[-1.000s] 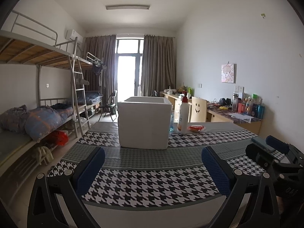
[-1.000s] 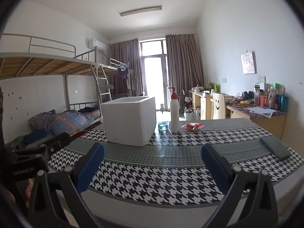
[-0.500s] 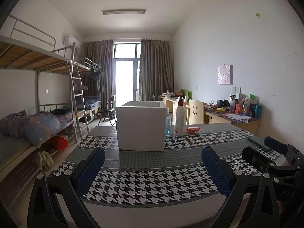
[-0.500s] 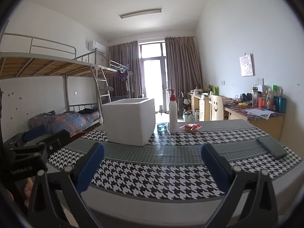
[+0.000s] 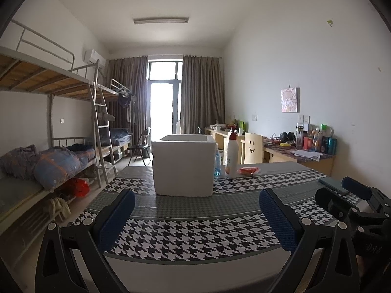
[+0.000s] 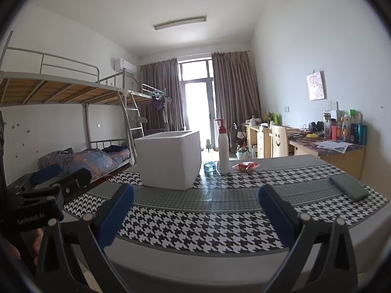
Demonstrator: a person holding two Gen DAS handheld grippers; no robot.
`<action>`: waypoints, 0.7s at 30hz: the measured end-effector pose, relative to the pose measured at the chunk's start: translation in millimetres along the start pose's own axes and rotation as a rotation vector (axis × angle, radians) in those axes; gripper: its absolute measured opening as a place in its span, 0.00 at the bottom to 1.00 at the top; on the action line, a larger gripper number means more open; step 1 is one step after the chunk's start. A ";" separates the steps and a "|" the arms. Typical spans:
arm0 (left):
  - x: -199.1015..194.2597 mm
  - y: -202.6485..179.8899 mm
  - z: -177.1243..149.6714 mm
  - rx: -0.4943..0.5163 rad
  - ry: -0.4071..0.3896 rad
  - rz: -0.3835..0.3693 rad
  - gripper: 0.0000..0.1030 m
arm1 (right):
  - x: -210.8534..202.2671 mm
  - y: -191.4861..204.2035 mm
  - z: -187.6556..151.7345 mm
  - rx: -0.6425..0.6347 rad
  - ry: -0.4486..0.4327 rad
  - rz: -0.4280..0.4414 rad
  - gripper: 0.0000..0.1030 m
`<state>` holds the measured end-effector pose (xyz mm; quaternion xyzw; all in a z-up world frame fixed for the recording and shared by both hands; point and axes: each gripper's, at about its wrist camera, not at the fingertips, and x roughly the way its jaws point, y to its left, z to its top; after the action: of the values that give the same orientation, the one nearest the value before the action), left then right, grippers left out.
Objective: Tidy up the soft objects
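Note:
A white foam box [image 5: 183,167] stands open-topped on the houndstooth tablecloth [image 5: 185,234]; it also shows in the right wrist view [image 6: 168,161]. A small red and white soft packet [image 5: 248,170] lies behind it to the right, also in the right wrist view [image 6: 245,166]. My left gripper [image 5: 196,216] is open and empty over the table's near edge. My right gripper [image 6: 195,211] is open and empty, also near the front edge. The right gripper shows at the left view's right side [image 5: 352,195].
A white pump bottle [image 6: 222,150] and a small blue-liquid bottle [image 5: 217,164] stand beside the box. A dark phone [image 6: 348,186] lies at the table's right. Bunk beds [image 5: 48,151] stand left, desks [image 6: 327,151] along the right wall.
Both grippers have drawn back and risen slightly from the table, so the box and bottle look smaller and lower. Both stay open and empty.

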<state>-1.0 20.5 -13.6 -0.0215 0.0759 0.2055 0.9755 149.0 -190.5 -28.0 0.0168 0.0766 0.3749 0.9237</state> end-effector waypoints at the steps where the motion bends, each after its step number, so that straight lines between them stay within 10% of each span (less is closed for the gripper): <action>1: -1.0 1.1 -0.1 0.001 -0.004 0.001 0.99 | -0.8 -0.1 -0.1 0.003 -0.001 0.000 1.00; 21: -2.9 3.3 2.9 0.014 -0.007 0.014 0.99 | -5.7 2.0 2.2 -0.010 -0.024 -0.017 1.00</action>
<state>-4.5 22.5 -10.3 -0.0134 0.0739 0.2117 0.9744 143.9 -193.0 -25.0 0.0161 0.0639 0.3672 0.9278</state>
